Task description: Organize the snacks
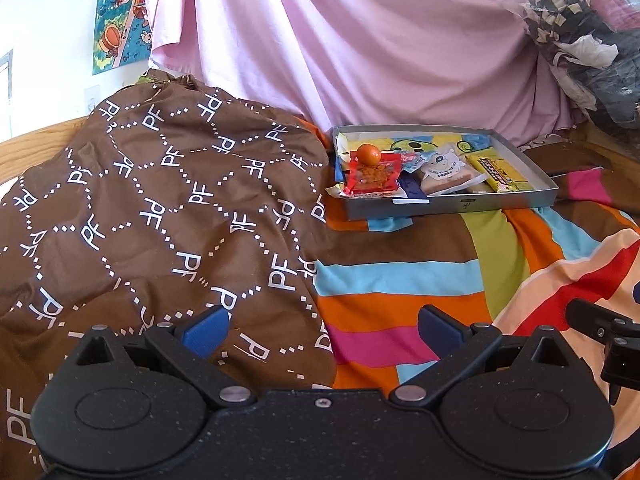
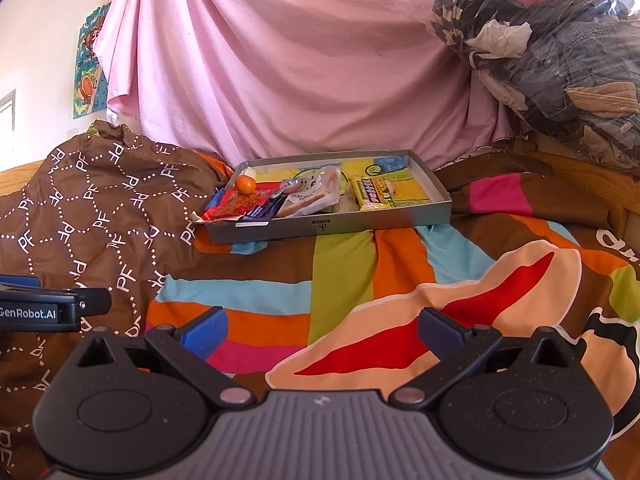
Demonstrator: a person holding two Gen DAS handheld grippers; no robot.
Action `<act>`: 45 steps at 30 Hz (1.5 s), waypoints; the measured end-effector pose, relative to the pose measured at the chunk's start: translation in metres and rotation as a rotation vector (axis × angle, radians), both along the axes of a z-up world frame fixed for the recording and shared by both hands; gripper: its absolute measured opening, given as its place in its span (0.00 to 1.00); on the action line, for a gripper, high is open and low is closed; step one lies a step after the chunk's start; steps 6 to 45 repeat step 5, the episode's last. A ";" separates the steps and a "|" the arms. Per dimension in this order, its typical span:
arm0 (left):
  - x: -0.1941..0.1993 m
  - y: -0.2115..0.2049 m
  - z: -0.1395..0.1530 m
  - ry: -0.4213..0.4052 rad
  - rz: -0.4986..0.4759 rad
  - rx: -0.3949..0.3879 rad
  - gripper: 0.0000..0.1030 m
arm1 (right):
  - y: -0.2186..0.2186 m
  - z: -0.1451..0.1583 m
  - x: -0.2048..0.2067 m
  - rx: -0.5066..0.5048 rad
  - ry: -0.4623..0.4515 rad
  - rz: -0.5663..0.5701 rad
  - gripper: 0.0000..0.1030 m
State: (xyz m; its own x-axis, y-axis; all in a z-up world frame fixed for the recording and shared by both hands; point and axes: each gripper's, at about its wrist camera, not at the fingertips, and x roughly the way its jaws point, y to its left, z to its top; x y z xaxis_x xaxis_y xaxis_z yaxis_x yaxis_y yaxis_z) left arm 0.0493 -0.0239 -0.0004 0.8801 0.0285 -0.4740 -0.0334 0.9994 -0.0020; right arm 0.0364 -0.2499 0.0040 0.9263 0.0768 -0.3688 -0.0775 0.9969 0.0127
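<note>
**Snacks gathered in the tray, tongs idle**

My left tongs (image 1: 320, 330) and right tongs (image 2: 320, 330) both hang over the bed with fingers spread apart, holding nothing. Every snack I can see already lies in the grey tray (image 2: 332, 227) on the striped bedspread (image 2: 340, 276): a small orange (image 2: 245, 184) on a red packet (image 2: 240, 204), a toast pack (image 2: 308, 196), a yellow bar (image 2: 374, 194). They overlap loosely toward the tray's left end, so I judge the gathering mostly done, with only neatening perhaps left.
</note>
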 end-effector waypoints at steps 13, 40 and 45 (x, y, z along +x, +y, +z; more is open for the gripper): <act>0.000 0.000 0.000 0.001 0.002 0.001 0.98 | 0.000 0.000 0.000 0.000 0.000 0.001 1.00; 0.000 0.000 0.000 0.001 0.002 0.001 0.98 | 0.000 0.000 0.000 0.000 0.000 0.001 1.00; 0.000 0.000 0.000 0.001 0.002 0.001 0.98 | 0.000 0.000 0.000 0.000 0.000 0.001 1.00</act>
